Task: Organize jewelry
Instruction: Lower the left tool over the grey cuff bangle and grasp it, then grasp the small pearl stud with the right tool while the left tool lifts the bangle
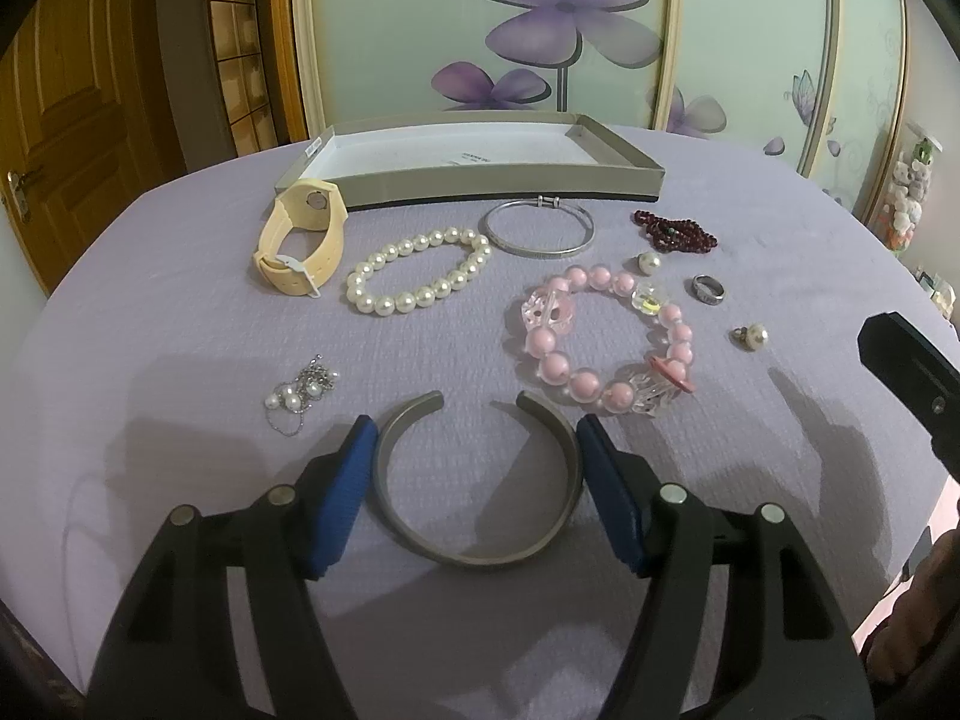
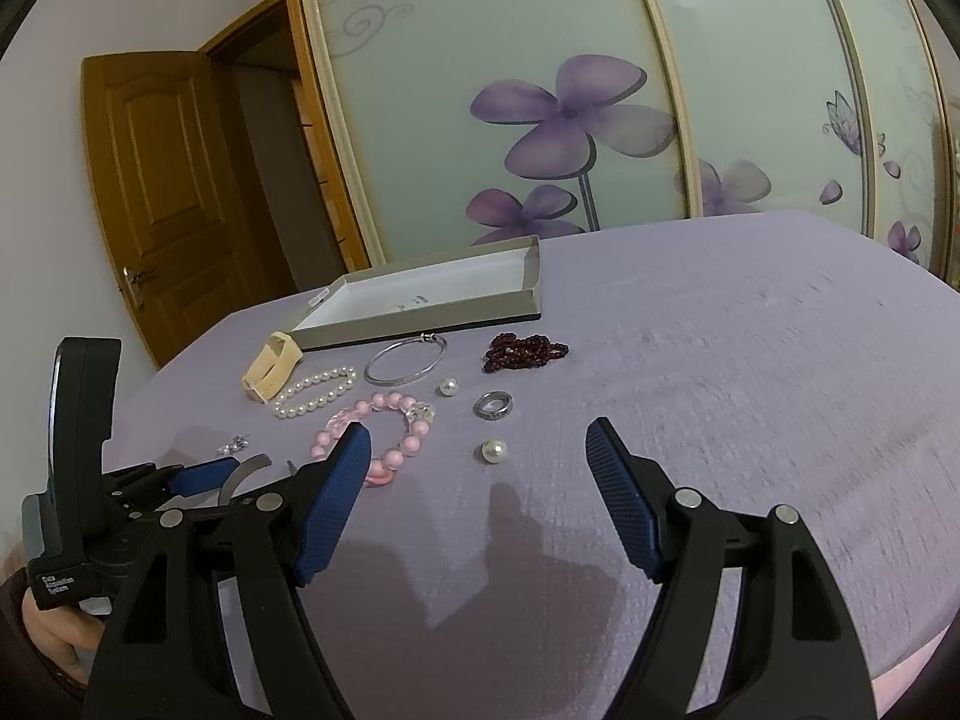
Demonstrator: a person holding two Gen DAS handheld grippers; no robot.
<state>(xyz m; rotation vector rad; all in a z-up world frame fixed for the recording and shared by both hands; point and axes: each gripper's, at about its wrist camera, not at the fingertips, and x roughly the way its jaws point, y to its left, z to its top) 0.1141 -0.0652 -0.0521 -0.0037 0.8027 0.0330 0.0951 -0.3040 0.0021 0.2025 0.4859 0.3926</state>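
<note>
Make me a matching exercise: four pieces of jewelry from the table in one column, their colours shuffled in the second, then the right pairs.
Column one:
1. watch
2. open cuff
3. bead strand by the box's right corner
4. bracelet with clear crystals

Column two:
A. dark red
B. pink
C. cream
D. grey metal

Pairs: 1-C, 2-D, 3-A, 4-B

Left gripper point(image 1: 474, 429) pads flanking grey open cuff bangle point(image 1: 477, 483) on lilac cloth point(image 1: 180, 330), pink bead bracelet point(image 1: 606, 339) beyond, shallow box point(image 1: 510, 183) behind
</note>
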